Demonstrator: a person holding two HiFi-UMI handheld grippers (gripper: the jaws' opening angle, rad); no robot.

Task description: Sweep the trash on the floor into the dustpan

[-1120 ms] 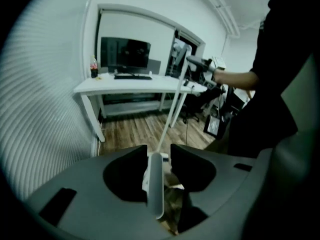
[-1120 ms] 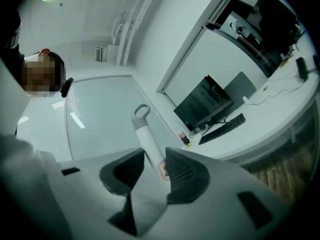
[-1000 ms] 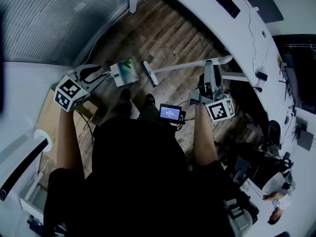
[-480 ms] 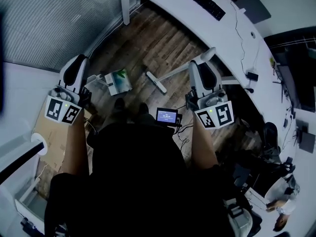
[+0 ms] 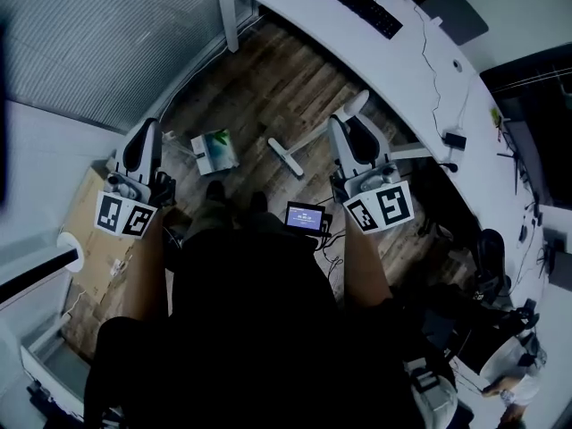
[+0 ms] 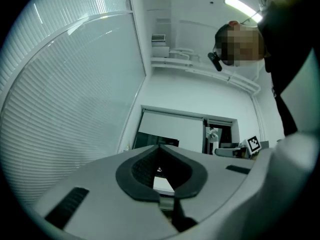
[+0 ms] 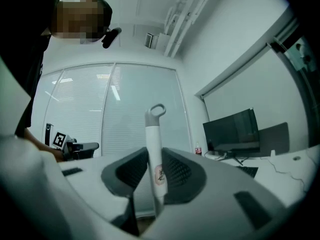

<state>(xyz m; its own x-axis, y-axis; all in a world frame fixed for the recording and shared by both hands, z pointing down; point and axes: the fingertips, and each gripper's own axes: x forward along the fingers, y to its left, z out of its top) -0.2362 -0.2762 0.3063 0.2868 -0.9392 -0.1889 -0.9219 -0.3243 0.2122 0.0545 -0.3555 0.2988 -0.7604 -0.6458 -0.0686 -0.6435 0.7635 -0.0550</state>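
The white dustpan [image 5: 214,149] lies on the wood floor with something greenish in it. The broom head [image 5: 286,159] rests on the floor to its right, and the white broom handle [image 7: 154,149] runs up between the pads of my right gripper [image 5: 351,128], which is shut on it. In the right gripper view the handle's loop end sticks out past my right gripper [image 7: 155,156]. My left gripper [image 5: 147,129] is held up beside the dustpan, apart from it. The jaws of the left gripper [image 6: 160,147] have just been closing, with nothing between them, and their tips now meet.
A curved white desk [image 5: 402,70] with a keyboard [image 5: 350,3] runs along the far side, with one desk leg [image 5: 229,21] near the blinds. A cardboard box [image 5: 89,239] sits at the left. A small screen [image 5: 304,217] hangs at the person's chest.
The left gripper was open at the dustpan's handle; it has lifted away, tipped upward and shut empty. The right gripper has risen with the broom, and the broom head slid a little right.
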